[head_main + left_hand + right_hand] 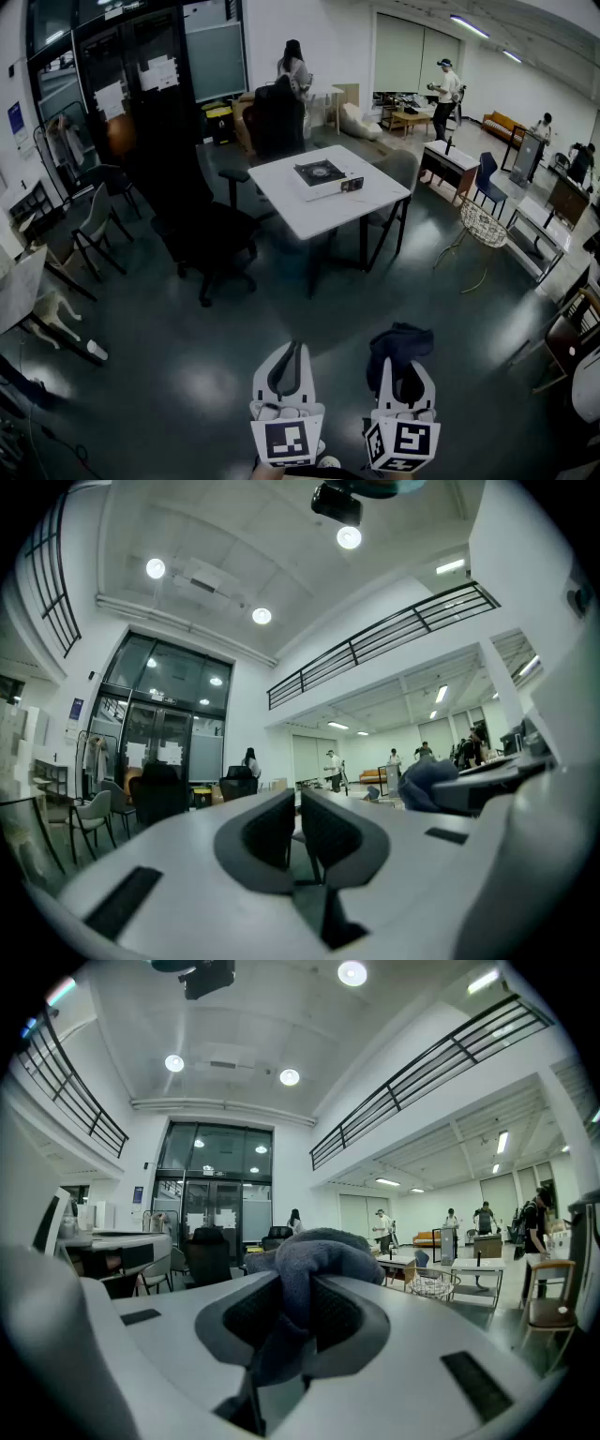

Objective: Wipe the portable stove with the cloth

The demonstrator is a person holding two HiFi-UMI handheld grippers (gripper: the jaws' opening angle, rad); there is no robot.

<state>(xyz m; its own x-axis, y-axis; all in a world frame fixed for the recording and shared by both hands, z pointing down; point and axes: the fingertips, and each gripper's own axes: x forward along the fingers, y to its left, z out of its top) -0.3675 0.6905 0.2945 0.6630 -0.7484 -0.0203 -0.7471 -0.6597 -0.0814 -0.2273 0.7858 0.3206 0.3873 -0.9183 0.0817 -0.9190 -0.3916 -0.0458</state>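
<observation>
The portable stove (323,176), white with a black burner top, sits on a white table (281,202) far ahead across the floor. My right gripper (401,367) is shut on a dark blue-grey cloth (398,345), which bulges over its jaws; the same cloth (305,1269) is pinched between the pads in the right gripper view. My left gripper (289,361) hangs beside it at the bottom of the head view, jaws nearly together with nothing between them (295,832). Both grippers are held low over the floor, well short of the table.
A black office chair (211,239) stands left of the table, another chair (277,117) behind it. White chairs (94,230) line the left. A wire chair (480,230) and desks (450,159) are to the right. People stand in the distance. Dark glossy floor lies between me and the table.
</observation>
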